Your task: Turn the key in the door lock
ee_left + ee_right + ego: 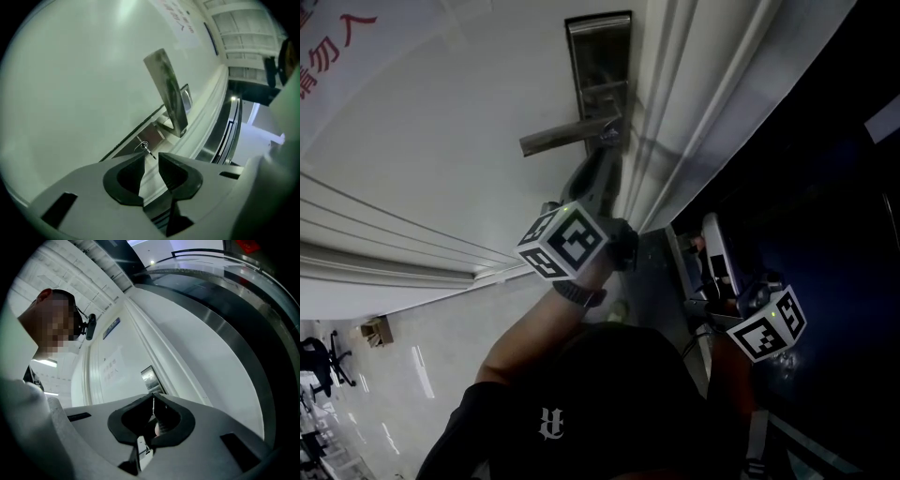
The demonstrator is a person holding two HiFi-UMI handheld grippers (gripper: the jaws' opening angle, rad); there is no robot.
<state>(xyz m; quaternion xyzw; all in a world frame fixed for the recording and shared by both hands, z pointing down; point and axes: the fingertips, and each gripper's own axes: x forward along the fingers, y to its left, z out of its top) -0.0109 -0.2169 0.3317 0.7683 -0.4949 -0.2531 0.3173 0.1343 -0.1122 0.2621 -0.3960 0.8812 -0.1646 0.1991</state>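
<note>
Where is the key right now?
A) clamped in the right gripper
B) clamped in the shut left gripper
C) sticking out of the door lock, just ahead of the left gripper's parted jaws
C: the left gripper view shows the key in the lock plate, just beyond the left gripper, whose jaws stand apart.

Head view steeply down; all views share door (441,141).

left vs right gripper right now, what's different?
Left gripper has its jaws apart; right gripper has its jaws shut tip to tip. Left points at the key in the lock, tips just short of it; right hangs low, off to the side of the door. Both are empty.
</note>
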